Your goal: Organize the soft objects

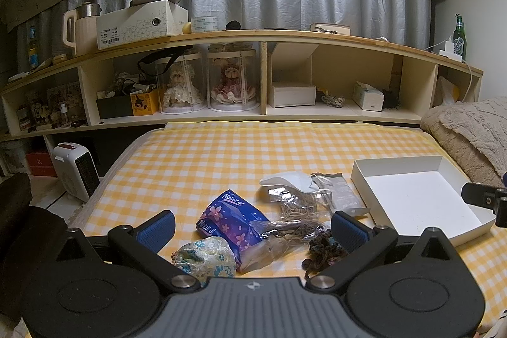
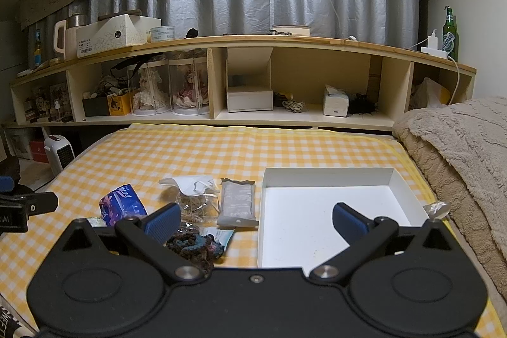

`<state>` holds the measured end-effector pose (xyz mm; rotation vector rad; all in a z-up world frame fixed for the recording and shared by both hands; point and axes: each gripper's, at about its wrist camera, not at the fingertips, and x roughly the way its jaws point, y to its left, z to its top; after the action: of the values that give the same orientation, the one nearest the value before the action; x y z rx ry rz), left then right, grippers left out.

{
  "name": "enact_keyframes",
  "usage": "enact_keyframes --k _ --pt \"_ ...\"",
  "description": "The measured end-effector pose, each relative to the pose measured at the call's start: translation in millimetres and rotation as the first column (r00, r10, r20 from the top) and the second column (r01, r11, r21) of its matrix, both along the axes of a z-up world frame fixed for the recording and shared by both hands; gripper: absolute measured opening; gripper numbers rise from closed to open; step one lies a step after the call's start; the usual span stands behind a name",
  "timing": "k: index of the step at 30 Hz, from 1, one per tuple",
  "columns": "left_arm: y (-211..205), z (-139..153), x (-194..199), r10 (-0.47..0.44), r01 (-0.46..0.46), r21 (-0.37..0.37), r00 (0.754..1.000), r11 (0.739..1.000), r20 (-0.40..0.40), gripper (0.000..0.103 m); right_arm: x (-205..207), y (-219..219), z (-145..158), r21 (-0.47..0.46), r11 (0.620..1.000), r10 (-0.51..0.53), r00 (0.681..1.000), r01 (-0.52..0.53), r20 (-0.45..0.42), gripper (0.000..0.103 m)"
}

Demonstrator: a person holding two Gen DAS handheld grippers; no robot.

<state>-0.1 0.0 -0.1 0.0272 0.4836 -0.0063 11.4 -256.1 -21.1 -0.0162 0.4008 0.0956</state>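
Observation:
Soft items lie in a cluster on the yellow checked bed: a purple "Natural" tissue pack [image 1: 228,218] [image 2: 122,205], a floral fabric roll [image 1: 206,256], a dark knitted scrunchie [image 1: 323,249] [image 2: 196,247], clear bags of rubber bands [image 1: 299,205] [image 2: 193,206], a white mask [image 1: 288,181] [image 2: 190,181] and a grey pouch [image 2: 237,203]. An empty white box [image 1: 418,198] [image 2: 329,211] sits to their right. My left gripper [image 1: 253,227] is open above the cluster. My right gripper [image 2: 256,222] is open above the box's left edge.
A beige blanket [image 2: 459,148] is piled on the right. A wooden shelf unit [image 2: 240,78] with dolls, boxes and tissues runs along the bed's far side. A small heater [image 1: 74,170] stands on the floor at left.

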Motion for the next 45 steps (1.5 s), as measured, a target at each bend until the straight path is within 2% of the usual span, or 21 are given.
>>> enact_keyframes --k 34,45 --pt "0.0 0.0 0.1 0.001 -0.001 0.0 1.0 1.0 0.0 0.103 0.0 -0.7 1.2 0.0 1.0 -0.001 1.0 0.001 0.0 0.103" --pt "-0.7 3.2 10.6 0.029 -0.029 -0.002 1.0 1.0 0.013 0.103 14.6 -4.8 2.3 0.061 0.998 0.014 1.0 -0.015 0.013 0.103"
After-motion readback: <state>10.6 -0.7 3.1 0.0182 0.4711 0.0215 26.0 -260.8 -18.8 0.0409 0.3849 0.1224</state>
